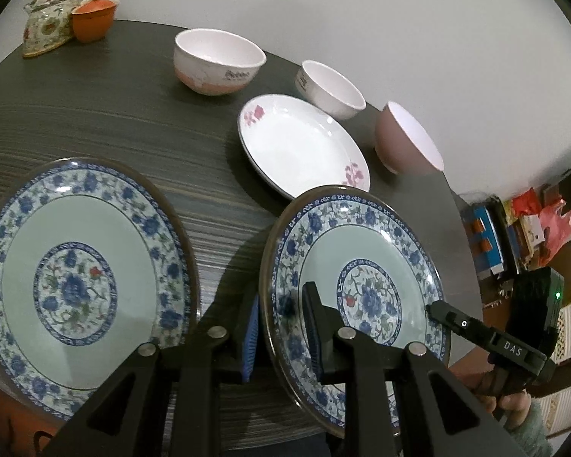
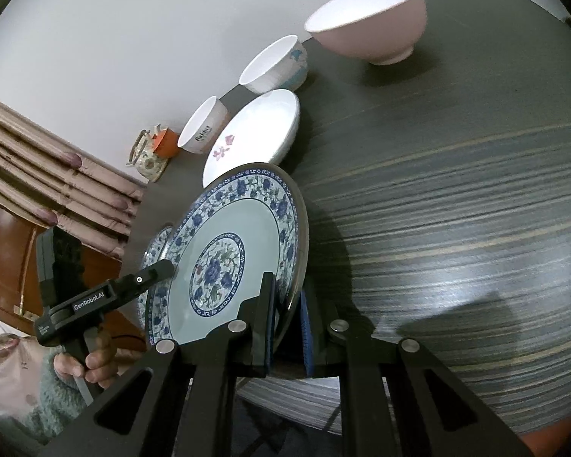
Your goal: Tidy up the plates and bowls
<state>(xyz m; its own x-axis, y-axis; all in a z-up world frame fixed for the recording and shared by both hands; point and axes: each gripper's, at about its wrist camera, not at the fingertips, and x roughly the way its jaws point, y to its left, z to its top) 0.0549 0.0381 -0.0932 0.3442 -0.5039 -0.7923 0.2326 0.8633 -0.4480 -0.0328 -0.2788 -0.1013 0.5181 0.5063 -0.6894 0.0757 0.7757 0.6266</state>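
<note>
A blue-and-white floral plate (image 1: 361,259) is lifted and tilted above the dark table (image 1: 114,122). My left gripper (image 1: 281,327) is shut on its near left rim. My right gripper (image 2: 287,316) is shut on its opposite rim; the plate also shows in the right wrist view (image 2: 240,236). A matching blue plate (image 1: 76,262) lies flat at the left, partly hidden behind the held one in the right wrist view (image 2: 158,240). A white plate with pink flowers (image 1: 300,141) lies behind. Three bowls stand at the back: a white-and-orange one (image 1: 217,61), a small white one (image 1: 329,87), a pink one (image 1: 407,137).
A floral teapot (image 1: 49,19) and an orange cup (image 1: 93,17) stand at the table's far left corner. The wall runs behind the bowls. Boxes and bags (image 1: 521,228) lie on the floor past the table's right edge. Bare tabletop (image 2: 456,209) stretches to the right.
</note>
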